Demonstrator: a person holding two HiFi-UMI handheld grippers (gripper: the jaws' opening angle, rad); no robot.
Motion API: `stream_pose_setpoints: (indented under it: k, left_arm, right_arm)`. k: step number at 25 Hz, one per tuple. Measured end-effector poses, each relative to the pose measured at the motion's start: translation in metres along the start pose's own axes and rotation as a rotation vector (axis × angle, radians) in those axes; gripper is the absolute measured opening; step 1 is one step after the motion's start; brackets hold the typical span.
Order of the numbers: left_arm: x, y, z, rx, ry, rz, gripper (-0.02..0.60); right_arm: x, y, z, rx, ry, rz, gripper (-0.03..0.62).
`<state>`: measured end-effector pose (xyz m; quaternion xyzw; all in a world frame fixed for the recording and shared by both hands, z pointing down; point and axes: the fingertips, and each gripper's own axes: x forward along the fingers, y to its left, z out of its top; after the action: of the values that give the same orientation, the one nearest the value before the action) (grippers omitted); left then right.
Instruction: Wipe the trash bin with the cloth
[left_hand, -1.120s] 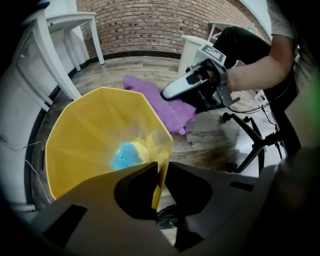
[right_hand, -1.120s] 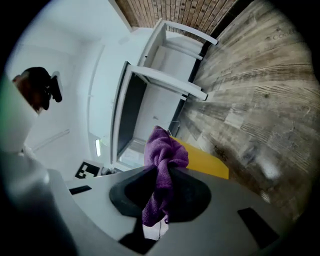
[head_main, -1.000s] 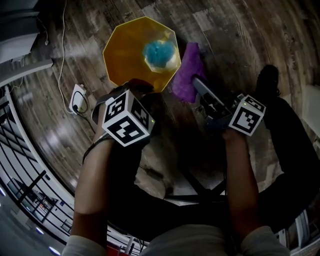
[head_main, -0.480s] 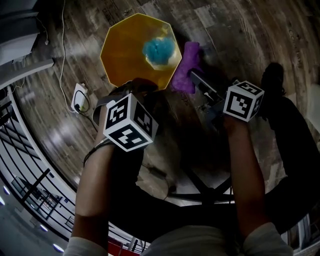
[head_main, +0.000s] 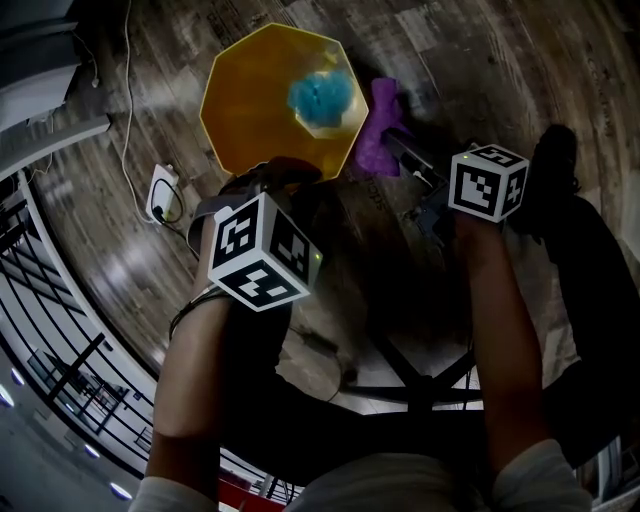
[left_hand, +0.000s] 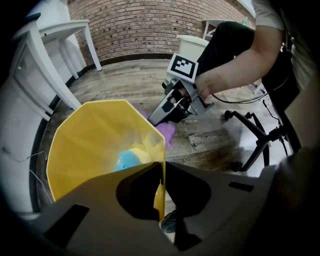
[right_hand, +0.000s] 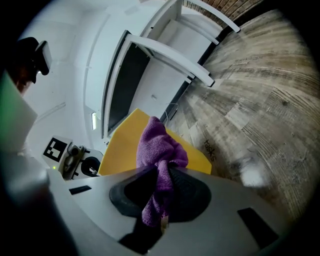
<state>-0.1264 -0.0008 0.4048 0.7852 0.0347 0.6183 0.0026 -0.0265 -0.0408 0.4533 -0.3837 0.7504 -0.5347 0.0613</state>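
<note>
Your left forearm runs up from the 6 o'clock edge of the head view. It tips the left hand-held gripper (left_hand: 162, 167) steeply down onto the near rim of the yellow trash bin (head_main: 250, 100). Its jaws have just been closing, and they now pinch the thin yellow wall that runs between them.

Your right forearm comes up beside it. The right hand-held gripper (right_hand: 160, 172) lies nearly level and aims toward 11 o'clock. Its jaws are clamped on the purple cloth (right_hand: 159, 147), which bunches up above them and hangs in a tail below.

The bin stands on the wooden floor (head_main: 470, 60), at 12 o'clock from your left hand. The cloth sits at the bin's 4 o'clock side, right by the outer wall. No view settles whether it actually presses on the plastic.

In the head view each marker cube (head_main: 262, 250) covers its own jaws. Your legs below are lost in shadow. A blue lump (head_main: 325, 97) lies at the bottom of the bin, and what it is cannot be made out. In the right gripper view the bin shows only as a yellow slab behind the cloth.

The cubes carry black-and-white square markers. Faint print on a floor board reads roughly "hops" in the left gripper view. The small lettering on the right gripper's body is too small to read.
</note>
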Motion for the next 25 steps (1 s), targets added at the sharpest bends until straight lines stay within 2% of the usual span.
stream_pose_setpoints:
  k: [19,25]
  left_arm:
    - [-0.001,0.000,0.005,-0.018,-0.026,0.004,0.018]
    - [-0.001,-0.001,0.005,-0.016,-0.033,0.009,0.018]
  right_arm:
    - [0.042,-0.081,-0.044,0.051,0.166,-0.152,0.071]
    - [0.058,-0.111,-0.063,0.047,0.238,-0.232,0.071]
